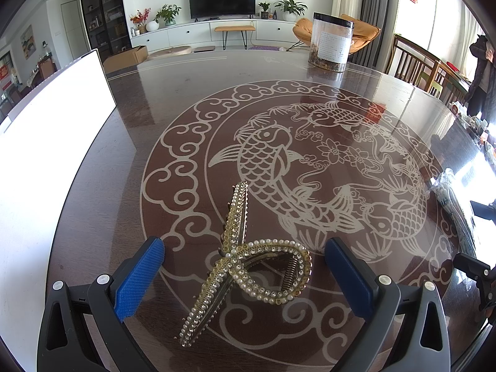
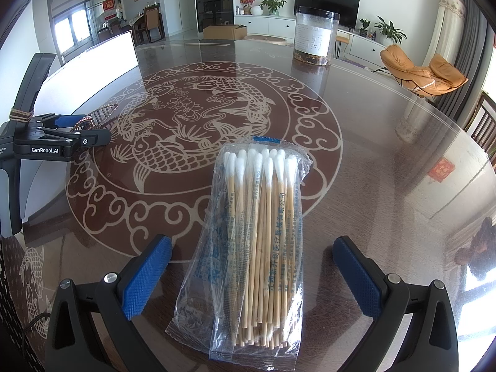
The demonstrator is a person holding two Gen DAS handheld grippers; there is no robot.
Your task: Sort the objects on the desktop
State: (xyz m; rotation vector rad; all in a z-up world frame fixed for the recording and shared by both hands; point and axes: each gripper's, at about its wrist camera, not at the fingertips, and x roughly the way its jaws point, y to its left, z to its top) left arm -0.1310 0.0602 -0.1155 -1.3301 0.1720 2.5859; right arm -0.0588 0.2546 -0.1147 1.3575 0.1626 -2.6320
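A gold hair claw clip [image 1: 248, 257] set with pearls and rhinestones lies on the dark glass table between the blue pads of my left gripper [image 1: 245, 266], which is open and not touching it. In the right wrist view a clear bag of cotton swabs [image 2: 257, 241] with wooden sticks lies flat between the fingers of my right gripper [image 2: 252, 266], also open, pads clear of the bag. The left gripper [image 2: 66, 130] shows at the left of that view with the clip [image 2: 99, 116] at its tips.
A tall clear jar [image 1: 331, 42] with a black lid and a white label stands at the far side of the table. A bright white board [image 1: 49, 130] lies along the left edge. Wooden chairs [image 1: 415, 62] stand at the right.
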